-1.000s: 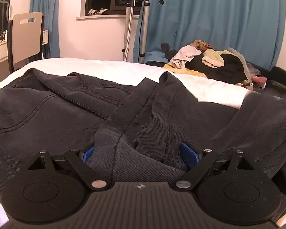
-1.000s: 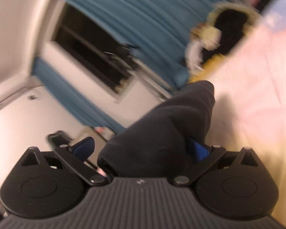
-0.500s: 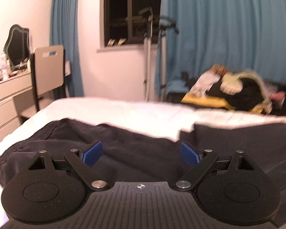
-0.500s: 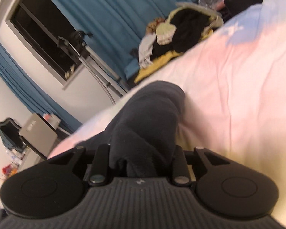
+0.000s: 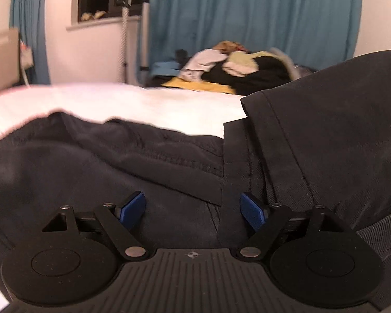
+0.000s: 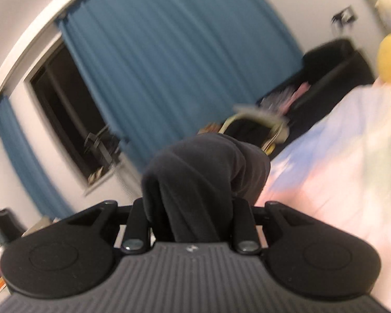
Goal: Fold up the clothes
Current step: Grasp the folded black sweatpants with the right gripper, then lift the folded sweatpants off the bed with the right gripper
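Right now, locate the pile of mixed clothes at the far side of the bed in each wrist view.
Left wrist view: the pile of mixed clothes sits upper centre, beyond the white bed, against the blue curtain.
Right wrist view: blurred, right of centre, partly hidden behind the dark garment.
Shared landmark: the blue curtain beside the dark window.

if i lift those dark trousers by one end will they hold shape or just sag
Probably sag: the dark trousers droop over the right claw. Likely heavyish, with thick stitched seams. The hem probably drags on the bed.
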